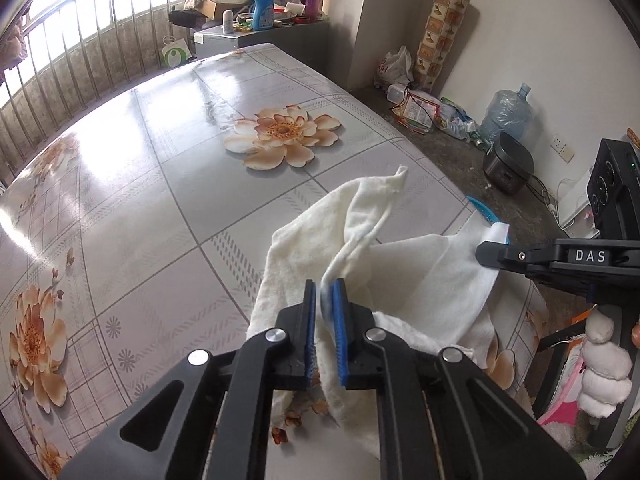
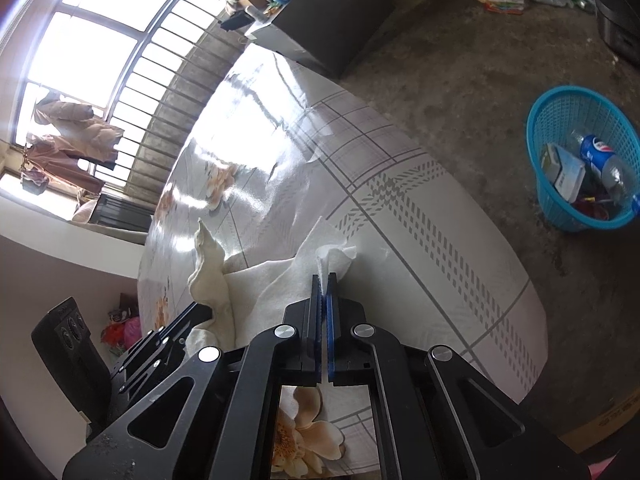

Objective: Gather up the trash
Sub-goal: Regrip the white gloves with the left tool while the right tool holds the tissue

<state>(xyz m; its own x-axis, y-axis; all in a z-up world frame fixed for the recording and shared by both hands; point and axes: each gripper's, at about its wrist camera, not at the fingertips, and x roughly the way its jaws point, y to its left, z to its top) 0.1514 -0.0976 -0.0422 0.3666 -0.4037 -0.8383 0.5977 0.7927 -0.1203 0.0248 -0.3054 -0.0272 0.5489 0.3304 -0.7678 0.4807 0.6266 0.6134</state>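
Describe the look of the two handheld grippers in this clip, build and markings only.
Both are black, angular linkage frames with silver round pivot pins and triangular cut-outs. The left gripper and right gripper have ribbed blue pads inside the fingers. The right one carries a white "DAS" label.

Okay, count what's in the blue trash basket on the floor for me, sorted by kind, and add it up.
Inside the blue basket, going by the right wrist view:
Plastic bottles: 1, blue label
Small cartons: 1, white and green
Red wrapper scraps: 1 clump, pieces too jumbled to separate
Total: 3 kinds seen, at least 3 items; anything buried beneath is hidden.
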